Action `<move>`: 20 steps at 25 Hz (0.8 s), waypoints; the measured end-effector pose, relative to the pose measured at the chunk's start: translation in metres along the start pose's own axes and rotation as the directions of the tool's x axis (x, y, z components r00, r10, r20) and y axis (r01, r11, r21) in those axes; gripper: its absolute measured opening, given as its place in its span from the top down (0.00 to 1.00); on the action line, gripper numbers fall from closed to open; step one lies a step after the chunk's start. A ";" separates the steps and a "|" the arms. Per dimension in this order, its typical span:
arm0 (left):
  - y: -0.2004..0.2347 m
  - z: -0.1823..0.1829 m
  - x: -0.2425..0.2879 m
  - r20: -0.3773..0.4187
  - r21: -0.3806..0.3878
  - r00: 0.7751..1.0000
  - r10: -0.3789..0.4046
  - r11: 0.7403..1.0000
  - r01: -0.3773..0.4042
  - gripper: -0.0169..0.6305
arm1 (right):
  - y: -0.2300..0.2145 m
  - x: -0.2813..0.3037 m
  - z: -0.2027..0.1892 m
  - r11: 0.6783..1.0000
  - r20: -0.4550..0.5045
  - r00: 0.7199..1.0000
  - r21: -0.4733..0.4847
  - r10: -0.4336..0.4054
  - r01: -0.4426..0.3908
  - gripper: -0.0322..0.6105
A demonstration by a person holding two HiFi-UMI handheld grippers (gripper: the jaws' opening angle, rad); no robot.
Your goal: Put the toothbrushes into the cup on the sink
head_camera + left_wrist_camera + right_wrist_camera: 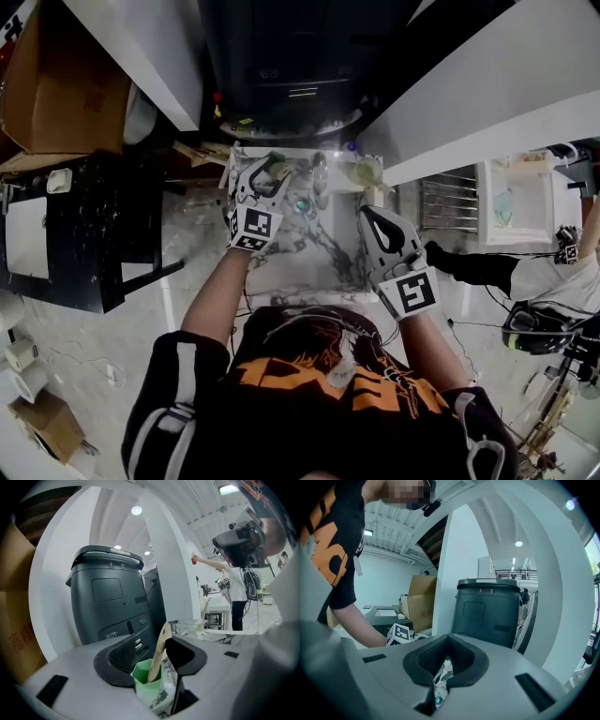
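A wooden toothbrush [157, 660] is standing in the green cup [145, 682], with the left gripper [156, 644] being held open around it.

Nearest the person, the right gripper [447, 641] is being held fully closed on nothing, hovering over the front of the marbled sink [323, 258], well apart from the cup. Farther back, toward the sink's rear left, the left gripper's jaws are being held parted and are gripping nothing. The green cup is sitting directly between and below them. The toothbrush's long axis is nearly upright, its upper end tilting toward the right-hand jaw and seemingly touching that jaw's edge. The left gripper is judged much the nearer, so any withdrawal would need to clear that leaning handle. Beyond, a dark grey machine [110, 597] is being faced.
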State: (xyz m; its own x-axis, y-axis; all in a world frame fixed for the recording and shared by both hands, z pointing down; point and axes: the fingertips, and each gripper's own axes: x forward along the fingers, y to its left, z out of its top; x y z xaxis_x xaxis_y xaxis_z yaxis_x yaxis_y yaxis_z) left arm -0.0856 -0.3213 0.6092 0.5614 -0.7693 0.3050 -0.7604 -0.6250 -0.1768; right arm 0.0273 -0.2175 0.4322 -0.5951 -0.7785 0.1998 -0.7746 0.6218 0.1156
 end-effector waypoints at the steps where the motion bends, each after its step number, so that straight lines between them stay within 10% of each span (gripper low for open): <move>1: -0.001 0.002 0.000 0.006 0.003 1.000 -0.003 1.000 0.003 0.63 | 0.000 0.000 0.000 1.000 0.002 1.000 0.000 0.001 -0.001 0.93; 11: -0.031 0.070 -0.043 0.141 0.002 0.984 -0.105 0.994 0.106 0.40 | 0.011 0.005 0.011 0.998 0.031 0.998 -0.012 0.060 -0.060 0.93; 20: -0.067 0.170 -0.115 0.252 0.170 0.943 -0.216 0.969 0.177 0.53 | 0.033 0.006 0.033 0.994 0.142 0.984 0.010 0.110 -0.113 0.93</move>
State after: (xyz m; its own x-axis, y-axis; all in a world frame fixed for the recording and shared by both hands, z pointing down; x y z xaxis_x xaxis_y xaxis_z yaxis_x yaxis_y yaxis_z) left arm -0.0433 -0.2134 0.4271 0.7762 -0.6239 0.0905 -0.5822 -0.7645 -0.2767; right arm -0.0088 -0.2048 0.4050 -0.7012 -0.7094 0.0714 -0.7047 0.7048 0.0821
